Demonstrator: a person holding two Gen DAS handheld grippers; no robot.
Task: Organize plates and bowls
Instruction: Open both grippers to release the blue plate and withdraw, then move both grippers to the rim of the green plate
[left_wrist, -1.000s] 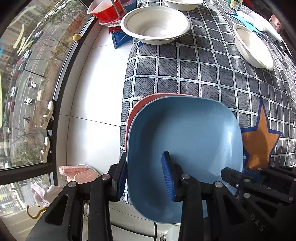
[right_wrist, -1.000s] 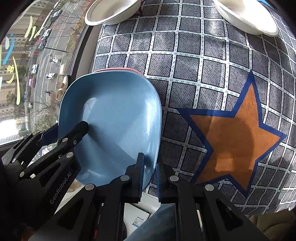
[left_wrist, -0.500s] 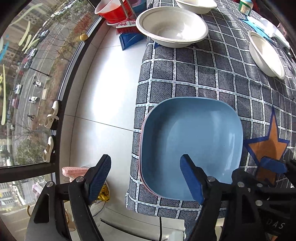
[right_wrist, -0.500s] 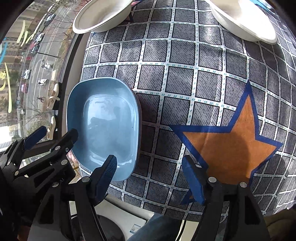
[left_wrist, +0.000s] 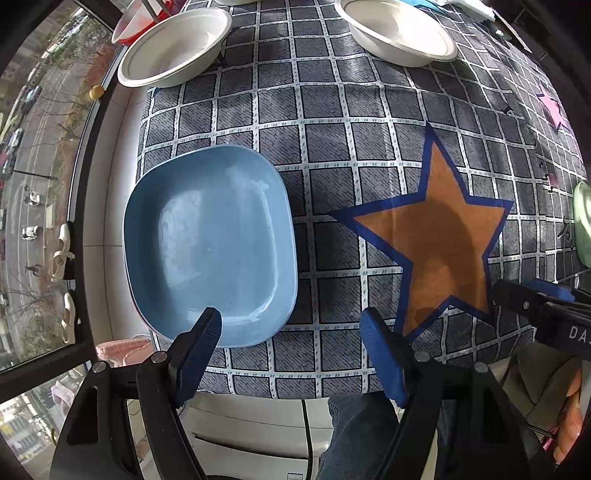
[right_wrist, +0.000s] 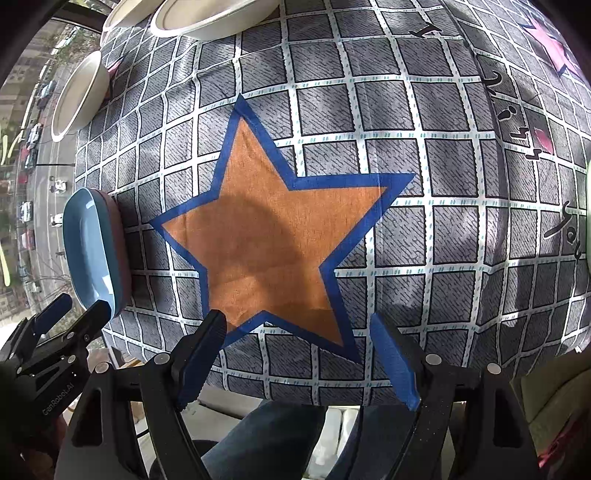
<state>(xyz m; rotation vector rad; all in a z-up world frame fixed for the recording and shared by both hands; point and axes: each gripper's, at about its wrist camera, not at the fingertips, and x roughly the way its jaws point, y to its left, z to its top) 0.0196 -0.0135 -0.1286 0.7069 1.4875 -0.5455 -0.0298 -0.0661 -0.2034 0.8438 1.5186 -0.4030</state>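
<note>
A blue square plate (left_wrist: 210, 243) lies on the checked tablecloth (left_wrist: 332, 110) near its left front corner, stacked on a pink plate (right_wrist: 120, 240) whose rim shows in the right wrist view beside the blue one (right_wrist: 88, 247). My left gripper (left_wrist: 291, 332) is open and empty, just in front of the blue plate's near edge. My right gripper (right_wrist: 295, 336) is open and empty over the front tip of the orange star (right_wrist: 273, 236). Two white bowls (left_wrist: 173, 46) (left_wrist: 397, 31) stand at the back.
A pale green dish (left_wrist: 583, 221) shows at the right edge. A red container (left_wrist: 133, 22) sits beyond the left bowl. The table's front edge is just below both grippers, with the person's legs (left_wrist: 354, 435) under it. A window and floor lie to the left.
Both grippers have let go of the blue plate, opened and drawn back to the right. The blue plate now rests on the pink plate on the cloth.
</note>
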